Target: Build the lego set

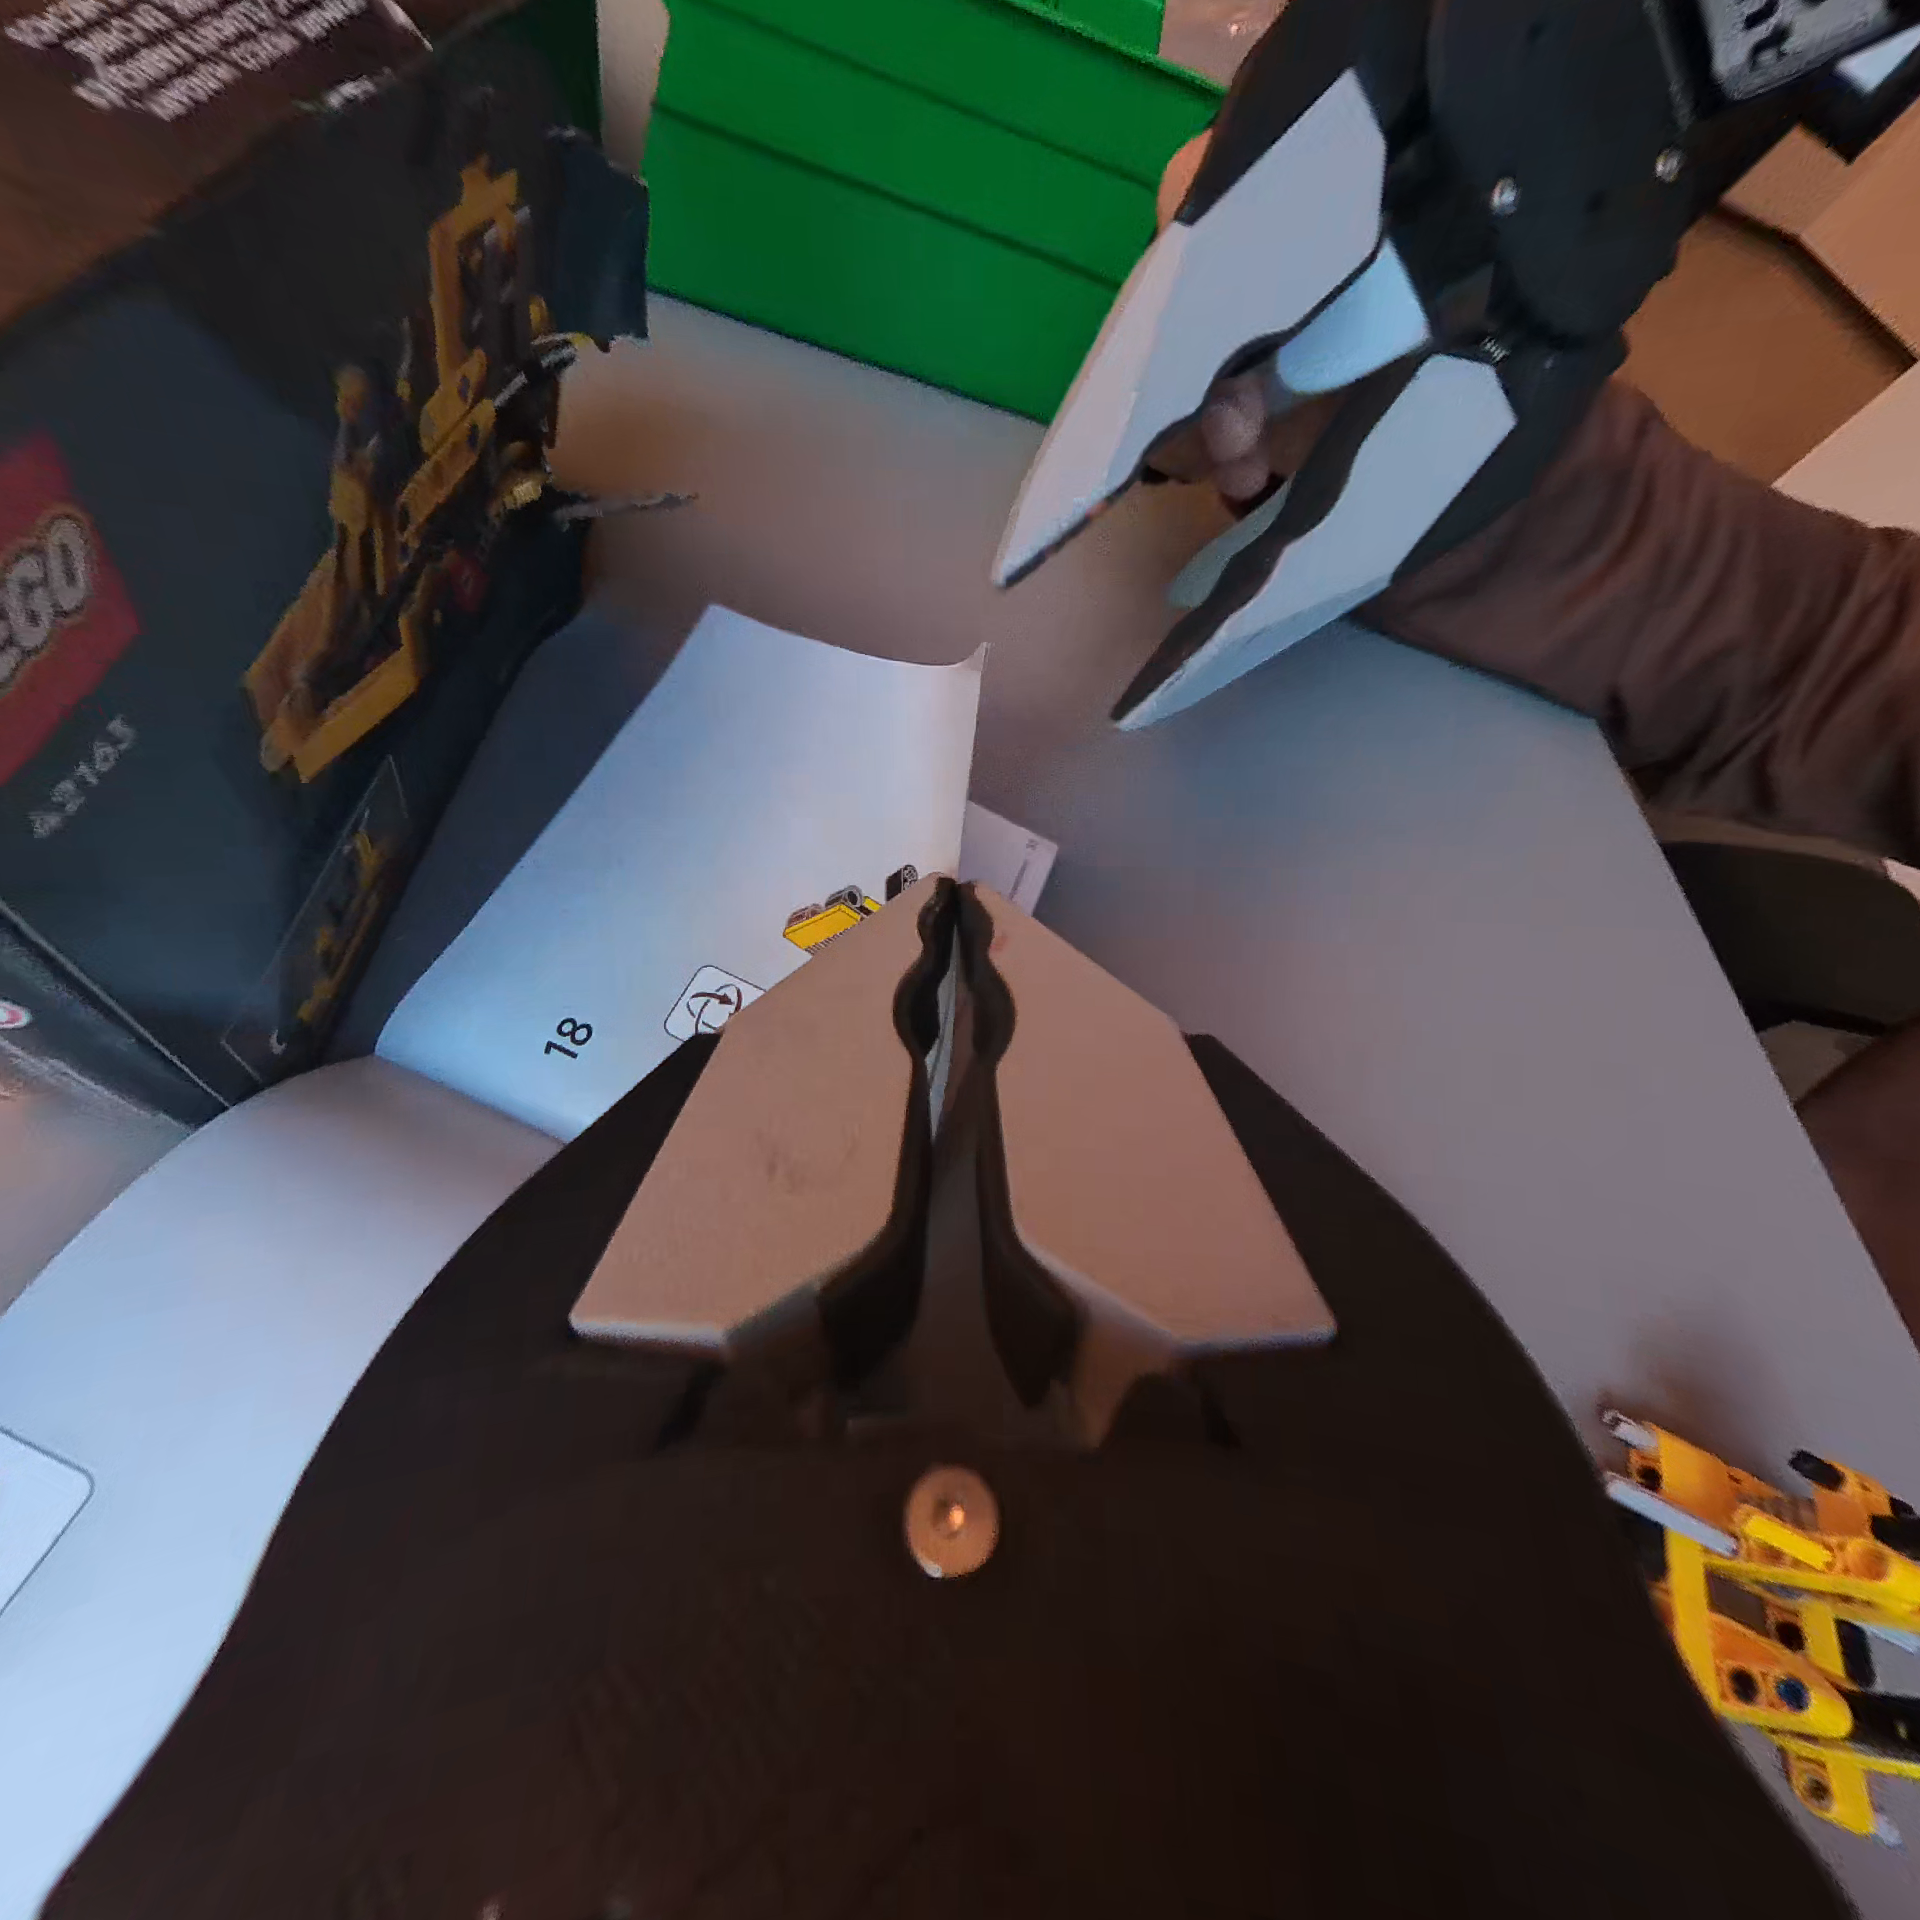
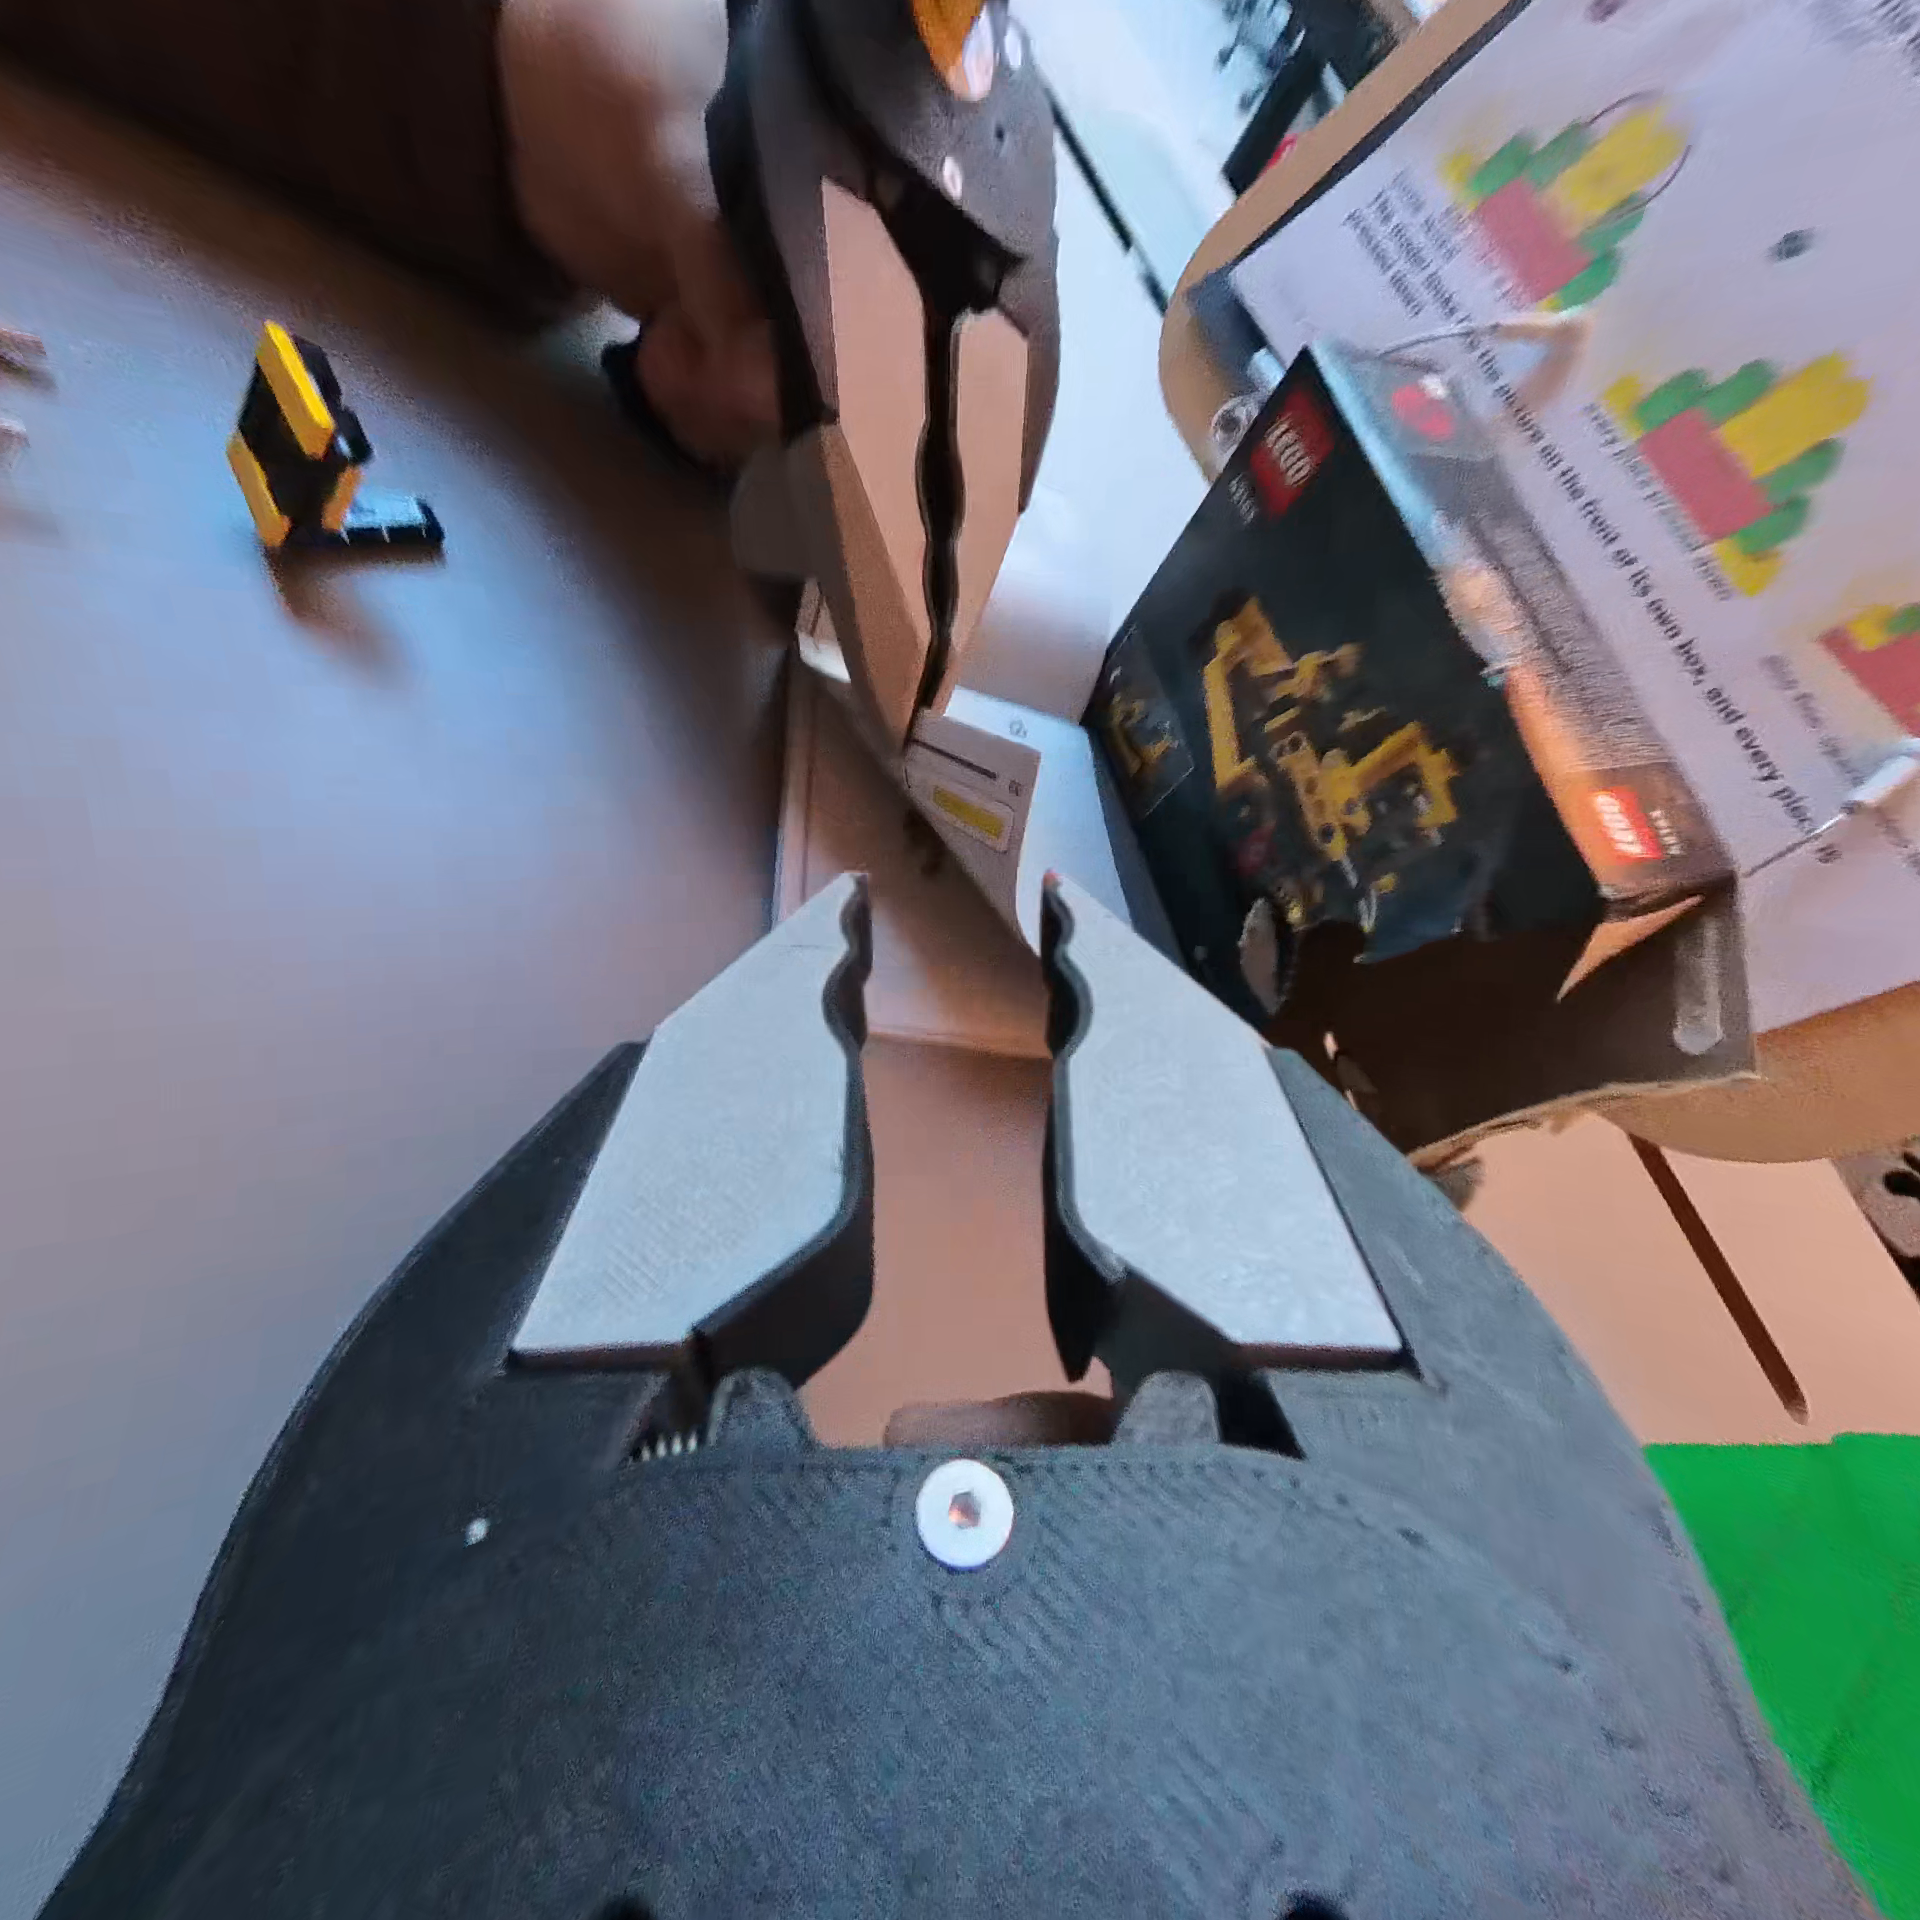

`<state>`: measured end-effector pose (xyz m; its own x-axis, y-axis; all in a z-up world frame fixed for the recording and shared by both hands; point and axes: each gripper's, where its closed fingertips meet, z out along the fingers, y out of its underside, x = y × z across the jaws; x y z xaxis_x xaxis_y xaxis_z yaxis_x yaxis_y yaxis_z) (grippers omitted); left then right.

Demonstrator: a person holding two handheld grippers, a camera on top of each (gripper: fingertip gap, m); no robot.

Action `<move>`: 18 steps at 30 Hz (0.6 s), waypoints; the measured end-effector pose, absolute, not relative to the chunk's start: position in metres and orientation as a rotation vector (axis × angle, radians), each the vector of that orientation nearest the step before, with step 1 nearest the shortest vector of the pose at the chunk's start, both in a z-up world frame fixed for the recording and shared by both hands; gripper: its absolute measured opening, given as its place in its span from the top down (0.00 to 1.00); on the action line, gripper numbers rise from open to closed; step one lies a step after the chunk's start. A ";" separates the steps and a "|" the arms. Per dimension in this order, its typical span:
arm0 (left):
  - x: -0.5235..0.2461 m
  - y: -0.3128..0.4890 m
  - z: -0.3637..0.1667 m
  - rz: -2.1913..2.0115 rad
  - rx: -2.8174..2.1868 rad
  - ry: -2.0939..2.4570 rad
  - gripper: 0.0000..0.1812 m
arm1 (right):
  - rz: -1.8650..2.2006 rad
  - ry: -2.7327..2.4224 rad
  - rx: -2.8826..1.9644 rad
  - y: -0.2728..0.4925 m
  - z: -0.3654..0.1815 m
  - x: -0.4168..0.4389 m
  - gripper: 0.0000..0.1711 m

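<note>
Left gripper [image 1: 951,894]: jaws pressed together, pinching the edge of a page of the instruction booklet [image 1: 727,821]. The pinched page curls upward from the open booklet, which lies flat on the grey table [image 1: 1351,935]. In the right wrist view this gripper points down at a steep tilt, tips at the booklet's page, with a person's hand [image 2: 686,343] wrapped around its grip behind.

Right gripper [image 2: 956,894]: jaws spread, nothing between them. It hangs above the table, just beyond the booklet's far edge, fingers angled down toward the booklet. A brown sleeve [image 1: 1714,644] extends behind it.

Task items: a partly built yellow and black model [image 1: 1787,1600] sits on the table at the lower right of the left wrist view, well apart from both grippers. A smaller yellow and black assembly [image 2: 301,436] stands on the table to the left in the right wrist view, also apart.

Surroundings: the dark set box [image 1: 260,582], open at one torn end, lies beside the booklet. Green bins [image 1: 904,197] stand beyond the booklet. A printed sheet [image 2: 1662,416] on cardboard lies under the box.
</note>
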<state>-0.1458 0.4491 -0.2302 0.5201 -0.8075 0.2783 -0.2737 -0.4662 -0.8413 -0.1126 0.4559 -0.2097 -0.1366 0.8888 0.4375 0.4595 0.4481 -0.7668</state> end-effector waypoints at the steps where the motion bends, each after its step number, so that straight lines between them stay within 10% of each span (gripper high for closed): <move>1: -0.146 0.450 -0.228 -0.891 -1.979 0.873 1.00 | 0.583 -1.751 -1.145 0.455 -0.207 -0.114 0.85; 18: -0.144 0.448 -0.232 -0.882 -1.998 0.902 1.00 | 0.493 -1.686 -1.080 0.451 -0.201 -0.132 0.87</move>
